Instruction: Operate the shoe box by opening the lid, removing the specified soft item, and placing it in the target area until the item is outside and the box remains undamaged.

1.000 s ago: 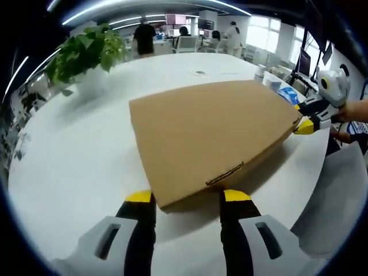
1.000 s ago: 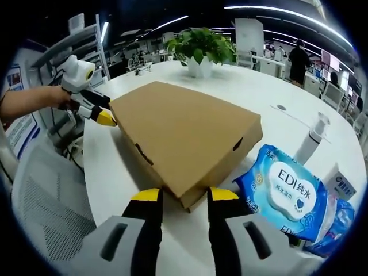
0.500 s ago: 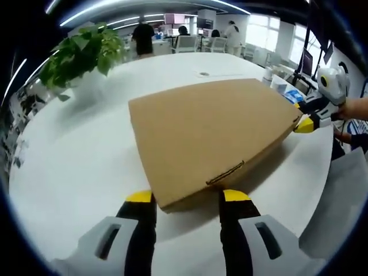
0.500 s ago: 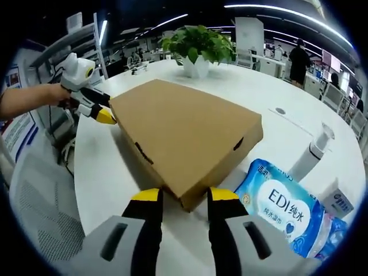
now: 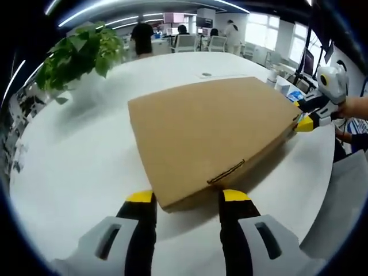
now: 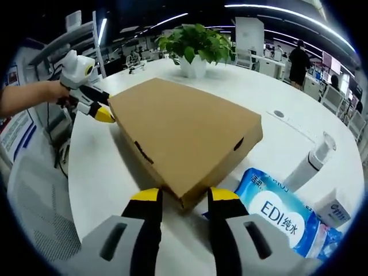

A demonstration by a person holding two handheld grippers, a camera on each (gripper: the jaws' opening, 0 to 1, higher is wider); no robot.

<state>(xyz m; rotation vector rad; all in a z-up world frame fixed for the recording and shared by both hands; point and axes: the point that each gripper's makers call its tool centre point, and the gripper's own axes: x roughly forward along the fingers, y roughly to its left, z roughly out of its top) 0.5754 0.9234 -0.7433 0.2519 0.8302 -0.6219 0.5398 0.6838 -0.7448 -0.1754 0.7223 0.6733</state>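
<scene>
You are bracketing the shoe box [image 5: 210, 135] with both tools: the left tool [image 5: 187, 196] is sitting with its jaws apart on either side of 1 corner, and the right tool [image 6: 179, 195] is doing the same at the opposite corner, jaws apart, gripping nothing. The box is lying closed and flat on the white table [image 5: 75, 155], toward the edge nearest you. Judging by the plain corrugated card, it is probably light but easily creased, so take the lid by its front lip near the tab slot [image 5: 226, 172], not by a corner. The wet-wipes pack [image 6: 280, 214] is lying just beside it.
</scene>
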